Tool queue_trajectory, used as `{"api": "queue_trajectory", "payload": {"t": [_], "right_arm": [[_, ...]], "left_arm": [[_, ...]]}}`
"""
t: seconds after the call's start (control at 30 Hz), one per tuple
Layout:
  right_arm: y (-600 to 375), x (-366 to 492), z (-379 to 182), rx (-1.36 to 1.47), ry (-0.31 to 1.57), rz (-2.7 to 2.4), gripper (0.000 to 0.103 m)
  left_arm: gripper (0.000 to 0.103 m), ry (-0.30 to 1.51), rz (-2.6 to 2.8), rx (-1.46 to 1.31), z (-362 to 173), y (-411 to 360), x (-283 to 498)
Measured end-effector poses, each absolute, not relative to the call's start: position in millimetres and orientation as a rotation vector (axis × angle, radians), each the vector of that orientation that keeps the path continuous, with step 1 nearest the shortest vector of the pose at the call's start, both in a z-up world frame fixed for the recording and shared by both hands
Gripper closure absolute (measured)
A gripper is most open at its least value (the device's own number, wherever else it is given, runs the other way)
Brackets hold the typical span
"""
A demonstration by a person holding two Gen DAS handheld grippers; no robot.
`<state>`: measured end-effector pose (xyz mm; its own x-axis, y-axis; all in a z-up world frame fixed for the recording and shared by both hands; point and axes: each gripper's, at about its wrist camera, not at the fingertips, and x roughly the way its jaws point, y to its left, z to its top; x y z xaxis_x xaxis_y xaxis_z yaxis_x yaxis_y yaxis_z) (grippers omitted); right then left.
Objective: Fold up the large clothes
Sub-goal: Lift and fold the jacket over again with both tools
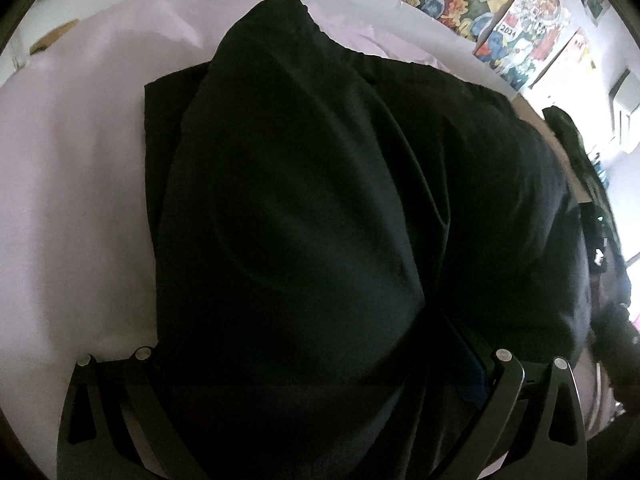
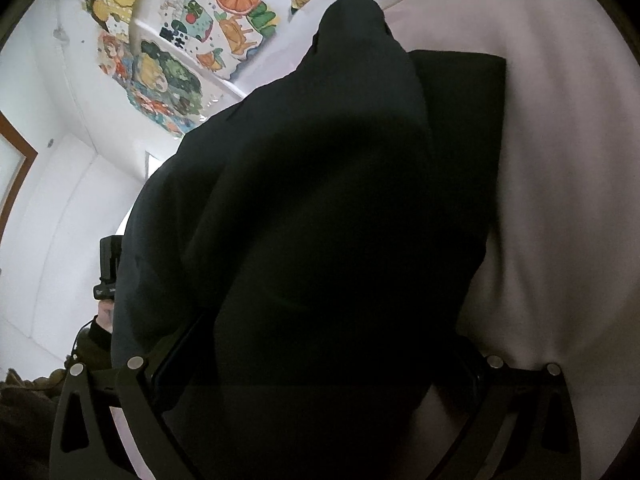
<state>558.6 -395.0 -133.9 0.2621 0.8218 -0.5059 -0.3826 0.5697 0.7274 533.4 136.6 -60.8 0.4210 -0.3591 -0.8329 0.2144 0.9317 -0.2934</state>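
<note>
Pinching black garment [image 1: 304, 208] in both tongs [image 1: 320, 364] [image 2: 320, 368] over bed sheet [image 1: 72, 200]; risked slipping, fold collapsing.

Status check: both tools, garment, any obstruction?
Left tool and right tool: fingers buried in cloth, grip state unclear. Black garment draped over both, above pale sheet. Nothing seen in the way.

A black garment [image 2: 320, 208] drapes over the right gripper [image 2: 316, 372], hiding its fingertips, above a pale sheet [image 2: 560, 160], with colourful wall paintings [image 2: 180, 60] beyond on the left.
</note>
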Motion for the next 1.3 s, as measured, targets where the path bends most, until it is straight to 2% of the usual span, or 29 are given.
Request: {"api": "queue_trajectory", "payload": {"t": [0.73,0.8,1.0,1.13,1.2,1.27,1.3], "right_arm": [[-384,557,-126,0.453,0.995,0.840,0.001],[-383,556,-123,0.439,0.987,0.832,0.003],[-381,550,-111,0.424,0.962,0.833,0.028],[-381,544,-101,0.409,0.936,0.825,0.046],[-382,541,-95,0.406,0.920,0.820,0.052],[-381,538,-92,0.406,0.910,0.816,0.056],[-381,538,-91,0.409,0.906,0.815,0.057]], "left_arm": [[0.001,1.055,-0.325,-0.123,-68,134,520],[0.001,1.057,-0.324,-0.126,-68,134,520],[0.001,1.059,-0.324,-0.157,-64,138,520],[0.011,1.030,-0.311,-0.160,-57,133,516],[0.022,1.012,-0.303,-0.186,-53,133,514],[0.040,0.987,-0.295,-0.235,-49,138,511],[0.045,0.973,-0.292,-0.252,-47,139,509]]}}
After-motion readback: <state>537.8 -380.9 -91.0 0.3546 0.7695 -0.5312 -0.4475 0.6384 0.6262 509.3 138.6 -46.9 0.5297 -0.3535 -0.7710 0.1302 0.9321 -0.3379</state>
